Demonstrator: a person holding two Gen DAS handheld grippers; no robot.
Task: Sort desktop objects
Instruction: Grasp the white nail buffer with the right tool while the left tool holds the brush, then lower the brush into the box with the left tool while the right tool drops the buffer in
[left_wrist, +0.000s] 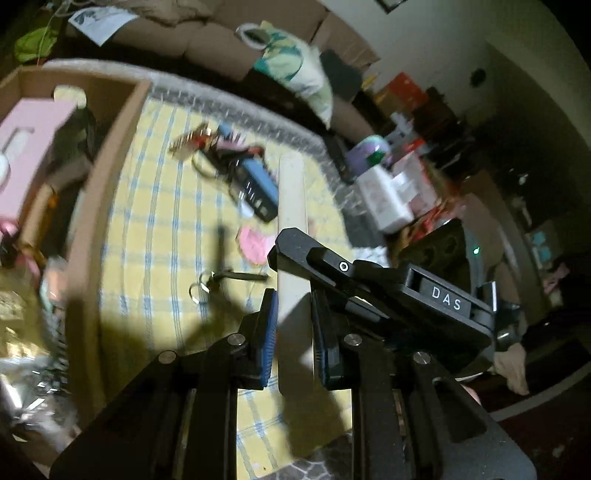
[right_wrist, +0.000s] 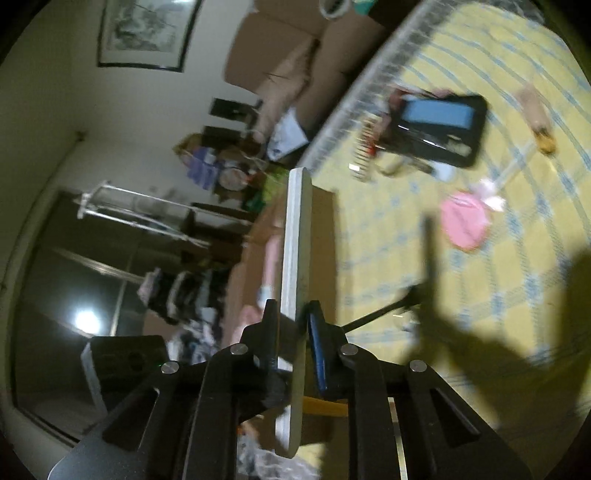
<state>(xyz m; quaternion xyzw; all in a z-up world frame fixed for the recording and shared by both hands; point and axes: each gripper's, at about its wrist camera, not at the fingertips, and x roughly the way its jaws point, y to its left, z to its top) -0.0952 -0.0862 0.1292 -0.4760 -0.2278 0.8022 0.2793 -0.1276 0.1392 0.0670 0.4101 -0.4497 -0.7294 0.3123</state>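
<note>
Two grippers' jaws on one white stick.

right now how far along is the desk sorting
Partly done: the cardboard box already holds a pink box and other bits. In hand: both the left gripper and the right gripper are shut on the flat white stick. Left on the yellow cloth: the blue-and-black case, key bunch, pink round item and black tool.
</note>
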